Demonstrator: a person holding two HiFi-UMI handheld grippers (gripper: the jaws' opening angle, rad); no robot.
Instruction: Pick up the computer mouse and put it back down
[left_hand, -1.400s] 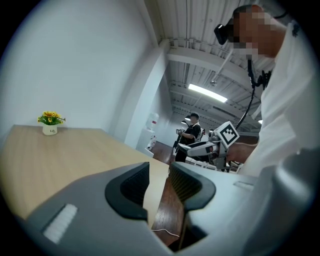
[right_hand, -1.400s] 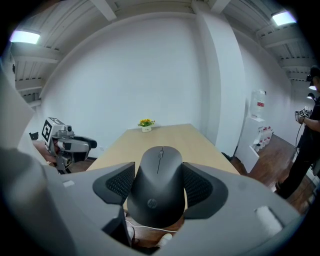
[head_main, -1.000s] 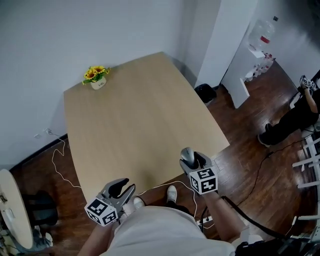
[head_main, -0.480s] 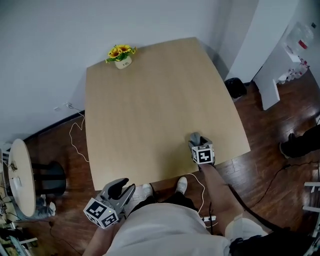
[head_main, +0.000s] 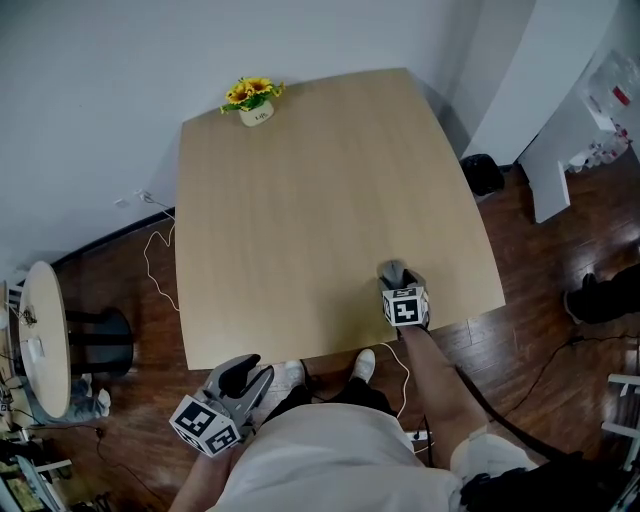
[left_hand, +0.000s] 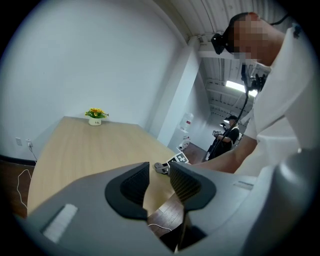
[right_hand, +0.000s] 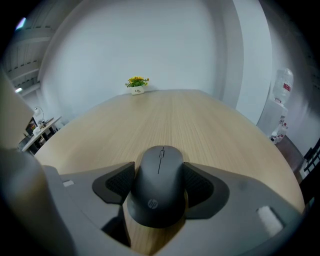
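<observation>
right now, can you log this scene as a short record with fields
right gripper: shut on the mouse, one of its fingers on each side
left gripper: open, empty, held off the near edge of the table
mouse: dark grey, low over the table by its near right edge; cannot tell if it touches the wood
flower pot: upright at the table's far left corner
task stage: mouse gripped, not released

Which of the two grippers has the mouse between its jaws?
The right gripper, over the table's near edge: its jaws clamp the dark mouse. The left gripper hangs open and empty, off the table.
</observation>
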